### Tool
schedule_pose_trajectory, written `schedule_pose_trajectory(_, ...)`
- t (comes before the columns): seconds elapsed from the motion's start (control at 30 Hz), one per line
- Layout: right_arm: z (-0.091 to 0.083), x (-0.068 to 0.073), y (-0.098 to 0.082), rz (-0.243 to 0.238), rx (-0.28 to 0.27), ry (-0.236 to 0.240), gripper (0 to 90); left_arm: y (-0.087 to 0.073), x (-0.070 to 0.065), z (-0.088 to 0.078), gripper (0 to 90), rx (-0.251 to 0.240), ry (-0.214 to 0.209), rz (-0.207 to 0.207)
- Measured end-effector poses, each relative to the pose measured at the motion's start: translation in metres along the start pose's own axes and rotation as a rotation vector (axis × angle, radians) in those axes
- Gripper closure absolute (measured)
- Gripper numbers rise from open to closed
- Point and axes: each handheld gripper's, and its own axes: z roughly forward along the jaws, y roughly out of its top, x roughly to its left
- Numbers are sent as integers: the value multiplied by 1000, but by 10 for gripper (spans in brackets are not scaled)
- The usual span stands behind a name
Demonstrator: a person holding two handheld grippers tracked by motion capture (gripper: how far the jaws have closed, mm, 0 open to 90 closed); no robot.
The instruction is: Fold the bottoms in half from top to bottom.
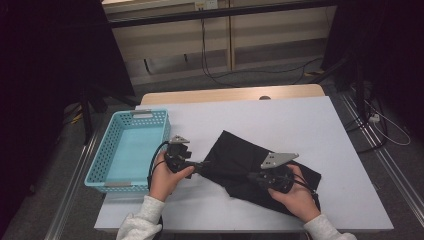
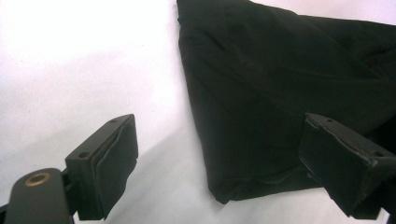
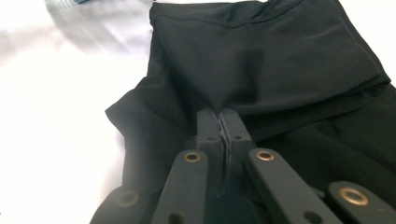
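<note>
Turquoise basket (image 1: pixel 127 150): left on white table (image 1: pixel 310 130), beside black cloth (image 1: pixel 235 155). Left tongs (image 2: pixel 219 158) gaping at cloth's corner; right tongs (image 3: pixel 220 126) clamped on cloth. Floor cables behind.

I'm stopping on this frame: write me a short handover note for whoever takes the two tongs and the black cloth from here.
Left tongs: open, jaws either side of the black cloth's near corner, not yet pressing on it.
Right tongs: shut on a pinched fold of the cloth.
Things: the cloth lies partly folded and rumpled on the white table; the blue basket stands at the table's left edge, with nothing visible inside.
Done: one fold appears laid over.
Left, probably: close the left tongs on the corner, finish folding; the basket may be the destination.
</note>
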Motion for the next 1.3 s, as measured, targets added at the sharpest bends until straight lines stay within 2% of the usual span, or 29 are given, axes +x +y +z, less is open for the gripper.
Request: schedule_pose_trajectory(1.3, -9, 0, -5, -6, 8, 11, 891, 1, 1, -2, 118, 5, -1, 3)
